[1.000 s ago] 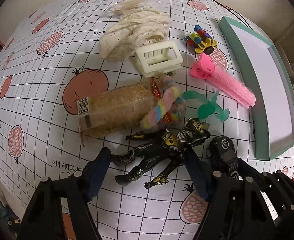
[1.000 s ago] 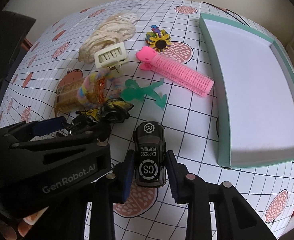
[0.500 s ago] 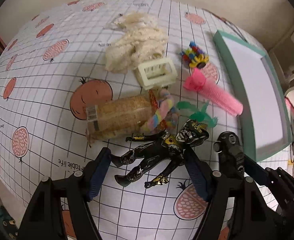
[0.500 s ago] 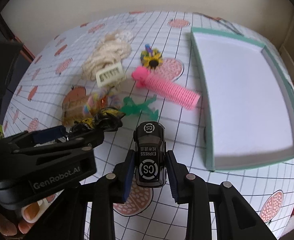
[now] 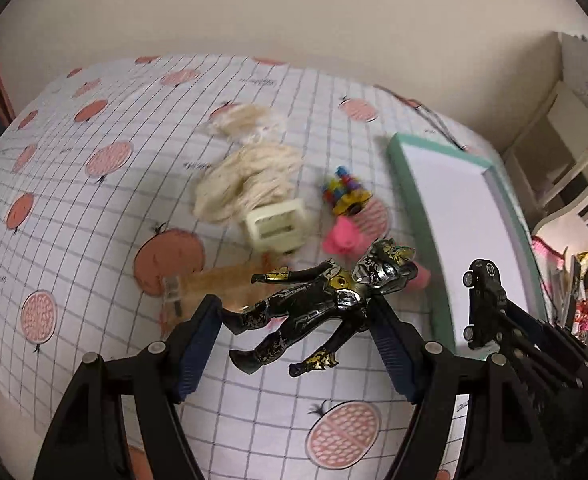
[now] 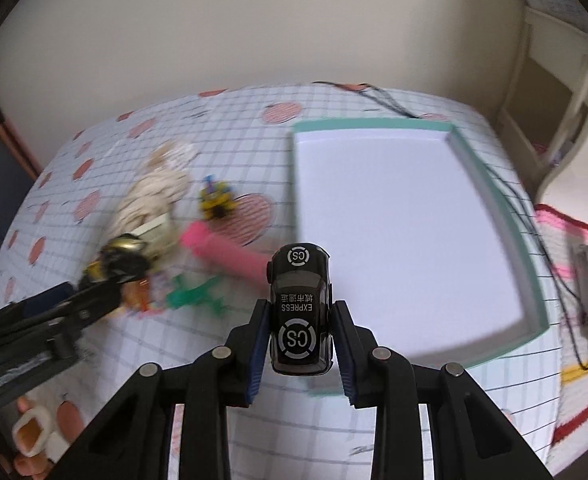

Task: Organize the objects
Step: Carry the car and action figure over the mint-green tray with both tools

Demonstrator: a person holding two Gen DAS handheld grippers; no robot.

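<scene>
Beige wall is seen behind a table (image 5: 93, 240) covered by a gridded cloth printed with red fruit. A black and gold figure (image 5: 318, 304) is clamped between the fingers of the left gripper (image 5: 294, 336) and held clear of the cloth, its head toward the right, its legs toward the left finger. A black car (image 6: 300, 312) is gripped by its sides in the right gripper (image 6: 300, 344), its roof facing the camera, and is held near the tray's front left corner. An empty white tray (image 6: 406, 232) with a teal rim lies to the right. On the cloth are left a cream cloth heap (image 5: 249, 184), a cream clip (image 5: 277, 228), a pink roller (image 6: 225, 256), a green figure (image 6: 193, 298) and a coloured flower toy (image 5: 346, 196).
</scene>
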